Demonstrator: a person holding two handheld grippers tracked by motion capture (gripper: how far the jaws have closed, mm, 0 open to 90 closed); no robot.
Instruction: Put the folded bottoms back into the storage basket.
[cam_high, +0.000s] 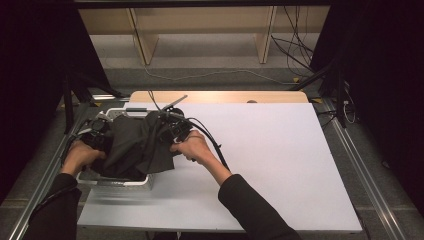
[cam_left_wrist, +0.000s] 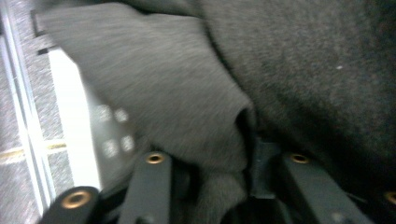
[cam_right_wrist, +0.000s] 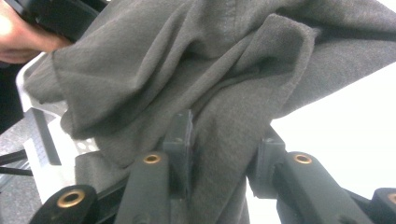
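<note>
I work two hand-held tongs at the left end of the table, and both have bitten into one dark grey cloth (cam_high: 135, 145). My right tongs (cam_right_wrist: 219, 154) stand with their jaws part-way closed, a thick fold of the cloth pinched between them, and loose cloth rising and spreading above the tips. My left tongs (cam_left_wrist: 212, 168) also have cloth bunched between their jaws; the gap is narrow and stuffed with fabric, so I take them as clamped on it, though the picture is blurred.

From above, the left tongs (cam_high: 100, 131) hold the cloth's left side and the right tongs (cam_high: 176, 129) its right side, so the cloth hangs bunched between them. I judge the two grips are set apart so that the cloth can be lifted and spread, not dragged in a lump.

Directly beneath the cloth sits a white basket (cam_high: 125, 183), its perforated wall (cam_left_wrist: 112, 140) just left of my left jaws. The cloth's lower part still lies inside it and drapes over its right rim. That rim is what stands in the way: the fabric could catch there.

To the right of my right tongs the white table top (cam_high: 270, 150) lies open. Beyond the tongs are a wooden strip (cam_high: 220, 96), the floor and trailing cables (cam_high: 295, 45).
</note>
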